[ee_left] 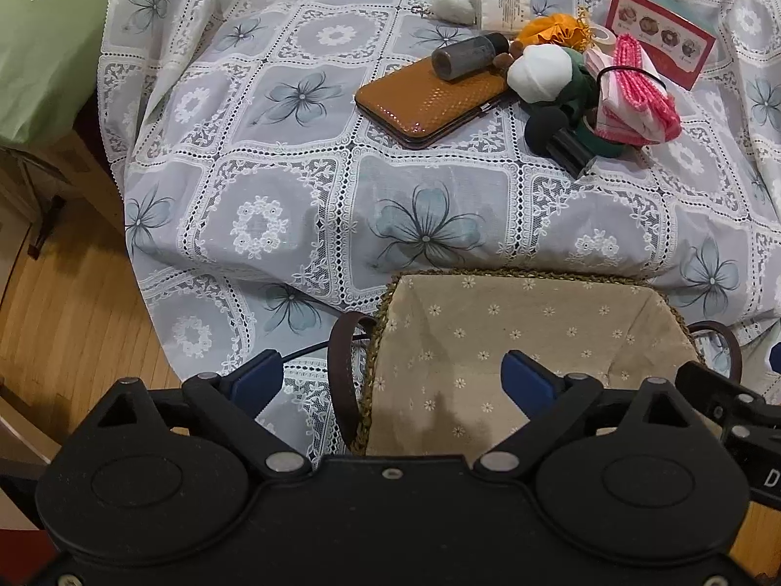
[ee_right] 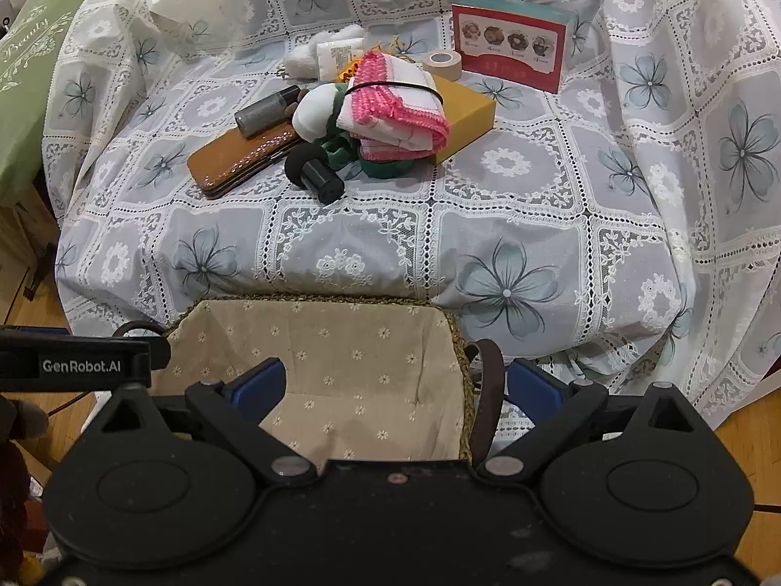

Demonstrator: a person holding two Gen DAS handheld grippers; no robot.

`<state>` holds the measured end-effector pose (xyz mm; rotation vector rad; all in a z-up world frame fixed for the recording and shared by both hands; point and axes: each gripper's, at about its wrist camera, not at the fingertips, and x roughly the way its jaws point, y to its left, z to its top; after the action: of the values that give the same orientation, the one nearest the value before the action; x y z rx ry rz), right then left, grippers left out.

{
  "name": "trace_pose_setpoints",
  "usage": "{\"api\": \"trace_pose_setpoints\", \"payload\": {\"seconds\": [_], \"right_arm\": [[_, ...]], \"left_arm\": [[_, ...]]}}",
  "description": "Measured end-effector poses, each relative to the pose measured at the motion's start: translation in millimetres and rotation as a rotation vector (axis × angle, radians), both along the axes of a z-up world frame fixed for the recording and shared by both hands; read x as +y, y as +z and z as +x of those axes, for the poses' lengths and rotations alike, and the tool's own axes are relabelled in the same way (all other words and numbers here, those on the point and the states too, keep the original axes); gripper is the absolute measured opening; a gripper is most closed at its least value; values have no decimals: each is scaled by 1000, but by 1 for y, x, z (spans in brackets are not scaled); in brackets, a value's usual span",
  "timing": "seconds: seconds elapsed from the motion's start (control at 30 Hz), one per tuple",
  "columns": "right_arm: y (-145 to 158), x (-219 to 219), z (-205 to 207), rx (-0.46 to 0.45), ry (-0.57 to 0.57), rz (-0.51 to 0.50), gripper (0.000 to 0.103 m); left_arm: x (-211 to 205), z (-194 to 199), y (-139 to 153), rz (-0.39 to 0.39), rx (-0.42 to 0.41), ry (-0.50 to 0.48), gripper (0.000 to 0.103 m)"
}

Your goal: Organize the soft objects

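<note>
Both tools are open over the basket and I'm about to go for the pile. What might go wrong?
1. The pink-and-white cloth bundle lies on the green tape roll and yellow box; pulling it may drag them.
2. The grey bottle rests on the brown wallet and may roll.
3. The lace tablecloth could snag a fingertip.

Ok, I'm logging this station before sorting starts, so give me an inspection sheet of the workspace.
Surface: lace floral cloth, draped and wrinkled.
Job's things: lined basket at near edge, nothing in it; pink-and-white folded cloth bound by a black band; white plush; white fluffy item.
Clutter: brown wallet, grey bottle, red box, tape roll, yellow box, black cylinder.
Grippers: left gripper and right gripper both open, holding nothing.
Cables: thin black cable beside the basket.
Surroundings: wooden floor, green cushion.
</note>
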<state>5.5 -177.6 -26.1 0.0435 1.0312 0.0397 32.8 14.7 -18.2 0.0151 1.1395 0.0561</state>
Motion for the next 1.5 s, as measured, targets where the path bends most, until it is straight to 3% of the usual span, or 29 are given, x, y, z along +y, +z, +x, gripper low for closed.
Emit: {"api": "trace_pose_setpoints", "payload": {"seconds": [0.53,1.03,1.37,1.5], "right_arm": [[-4,1,3,2,-3,-8,92],[1,5,-1,-40,18,0,102],[2,-5,19,3,9,84,101],[-3,-13,31,35,-15,133,95]], "left_arm": [[1,2,-7,-9,23,-14,93],[2,3,-11,-17,29,-22,93],[5,7,-6,-34,-10,-26,93],[7,12,-2,-27,-52,-31,94]]}}
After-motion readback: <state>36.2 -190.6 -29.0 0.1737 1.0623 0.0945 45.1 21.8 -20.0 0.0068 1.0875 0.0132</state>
